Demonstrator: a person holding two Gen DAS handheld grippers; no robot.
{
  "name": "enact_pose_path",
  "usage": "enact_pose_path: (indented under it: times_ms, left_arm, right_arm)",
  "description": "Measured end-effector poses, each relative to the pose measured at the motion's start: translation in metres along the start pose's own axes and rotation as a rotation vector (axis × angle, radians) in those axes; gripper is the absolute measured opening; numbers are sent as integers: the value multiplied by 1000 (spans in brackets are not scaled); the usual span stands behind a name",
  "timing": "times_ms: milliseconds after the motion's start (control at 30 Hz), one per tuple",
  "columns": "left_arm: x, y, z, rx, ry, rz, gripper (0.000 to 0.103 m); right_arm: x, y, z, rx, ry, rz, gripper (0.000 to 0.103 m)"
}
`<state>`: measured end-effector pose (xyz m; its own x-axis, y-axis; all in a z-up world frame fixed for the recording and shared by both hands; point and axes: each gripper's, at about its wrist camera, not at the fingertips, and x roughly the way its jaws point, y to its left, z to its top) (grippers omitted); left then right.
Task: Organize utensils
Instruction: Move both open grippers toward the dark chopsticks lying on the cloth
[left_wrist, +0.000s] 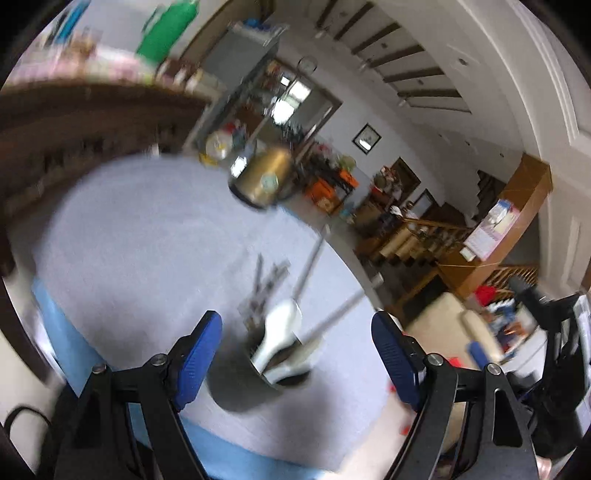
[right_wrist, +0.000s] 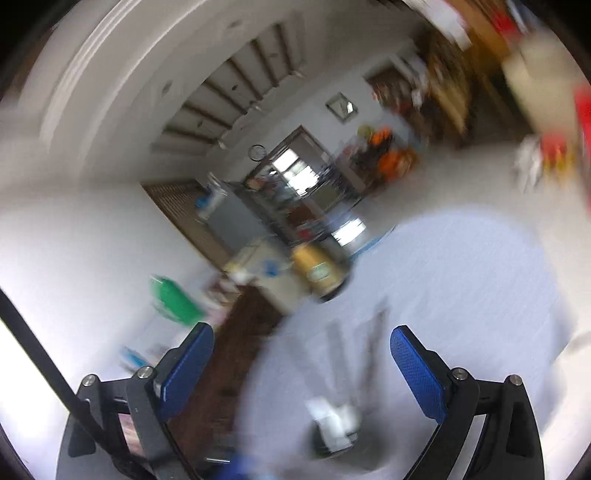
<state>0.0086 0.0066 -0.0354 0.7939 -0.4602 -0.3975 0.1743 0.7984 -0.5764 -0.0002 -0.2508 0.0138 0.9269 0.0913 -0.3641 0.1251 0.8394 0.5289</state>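
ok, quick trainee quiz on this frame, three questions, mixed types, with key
1. True or false: the left claw is clamped on a white spoon.
2. What does the dark utensil holder stand on? A) bare wood B) pale blue tablecloth C) a tray
3. Fill in: the gold pot sits at the table's ___ edge, seen from the claws.

Key:
1. False. Its jaws are open around the holder with nothing gripped; the right claw is open too.
2. B
3. far
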Motion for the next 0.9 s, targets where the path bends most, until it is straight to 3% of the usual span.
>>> enact_pose_path:
  times_ms: [67, 133, 233, 300, 400, 467, 700, 900]
  left_arm:
    - [-1, 4, 16, 57, -25, 55, 84]
    - [4, 11, 31, 109, -13, 104, 84]
    - [31, 26, 55, 232, 99, 208, 84]
    - [60, 42, 71, 308, 199, 300, 84]
    - [101, 63, 86, 356, 304, 351, 84]
    - [130, 75, 96, 357, 360, 363, 84]
    - [239, 77, 104, 402, 496, 378, 84]
    - [287, 75, 97, 389, 555, 356, 84]
  right_arm:
    - [7, -5, 7, -103, 13, -57, 98]
    - [19, -19, 17, -97, 66, -81, 98]
    - [45, -47, 31, -88, 123, -158, 98]
    - [77, -62, 38, -114, 236, -218, 98]
    - [133, -88, 38, -93, 424, -243, 98]
    - [169, -103, 34, -62, 525, -237, 98]
    - [293, -114, 27, 9, 713, -188, 97]
    - [408, -109, 17, 16, 867, -211, 93]
